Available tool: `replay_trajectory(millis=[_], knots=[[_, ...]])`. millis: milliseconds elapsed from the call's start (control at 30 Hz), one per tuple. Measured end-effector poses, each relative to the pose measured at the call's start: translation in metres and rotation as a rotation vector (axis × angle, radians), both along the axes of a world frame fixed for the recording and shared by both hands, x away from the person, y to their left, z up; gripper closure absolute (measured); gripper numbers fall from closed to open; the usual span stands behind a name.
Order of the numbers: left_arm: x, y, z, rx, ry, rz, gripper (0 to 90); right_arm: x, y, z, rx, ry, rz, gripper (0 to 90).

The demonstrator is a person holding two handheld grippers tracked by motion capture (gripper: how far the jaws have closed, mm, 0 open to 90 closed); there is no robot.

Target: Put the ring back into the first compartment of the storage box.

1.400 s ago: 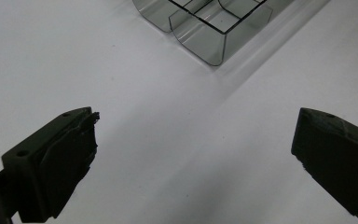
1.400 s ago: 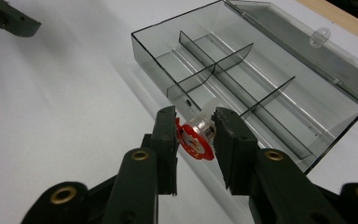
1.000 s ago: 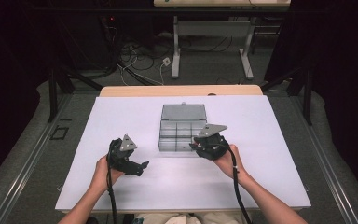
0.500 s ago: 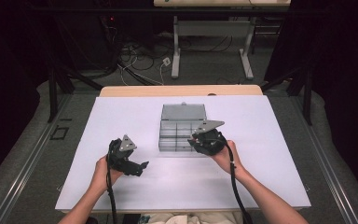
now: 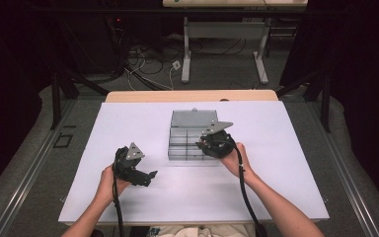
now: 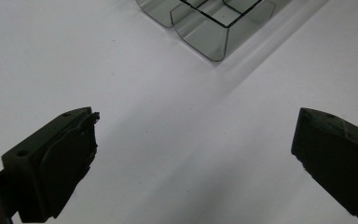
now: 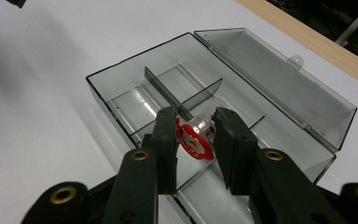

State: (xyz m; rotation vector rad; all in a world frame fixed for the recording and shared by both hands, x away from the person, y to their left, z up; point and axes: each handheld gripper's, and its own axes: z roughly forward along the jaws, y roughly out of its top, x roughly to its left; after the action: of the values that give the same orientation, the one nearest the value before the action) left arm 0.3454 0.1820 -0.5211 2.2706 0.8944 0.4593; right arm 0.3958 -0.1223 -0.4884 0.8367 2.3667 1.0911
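Note:
A clear grey compartment box [image 5: 186, 129] lies open in the middle of the white table, its lid [image 5: 193, 117] folded back on the far side. My right gripper [image 5: 203, 145] hovers over the box's near right compartments. In the right gripper view the gripper [image 7: 195, 125] is shut on a small red-and-clear spool [image 7: 193, 139], held just above the box's dividers [image 7: 200, 95]. My left gripper [image 5: 149, 176] rests low over bare table, left of the box and nearer the person. Its jaws [image 6: 196, 116] stand wide open with nothing between them, and a corner of the box [image 6: 209, 28] lies ahead.
The white table surface [image 5: 286, 163] has free room on both sides of the box. A wooden strip [image 5: 192, 96] edges the far side. Beyond it are table legs and cables on the floor [image 5: 153, 54]. Both forearms come in from the bottom edge.
My right gripper has shifted slightly left and farther over the box, still holding the spool. The left gripper has stayed put.

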Motion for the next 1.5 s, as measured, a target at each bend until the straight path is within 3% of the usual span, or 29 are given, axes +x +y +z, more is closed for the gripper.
replay_trajectory(millis=[100,333,733,1500], knots=[[0.0,0.0,0.001,0.008,0.017,-0.006,0.0,0.004,0.003,-0.001,0.012,0.001,-0.005,70.5],[-0.001,0.001,0.0,0.008,-0.004,-0.001,0.0,0.011,0.011,0.001,-0.007,0.013,0.007,70.4],[-0.002,0.001,0.0,0.011,-0.003,0.0,0.0,0.022,0.024,0.004,-0.023,-0.001,0.008,70.5],[-0.002,0.001,-0.001,0.014,-0.004,-0.004,0.0,0.042,0.052,0.0,-0.062,0.026,0.028,70.4]])
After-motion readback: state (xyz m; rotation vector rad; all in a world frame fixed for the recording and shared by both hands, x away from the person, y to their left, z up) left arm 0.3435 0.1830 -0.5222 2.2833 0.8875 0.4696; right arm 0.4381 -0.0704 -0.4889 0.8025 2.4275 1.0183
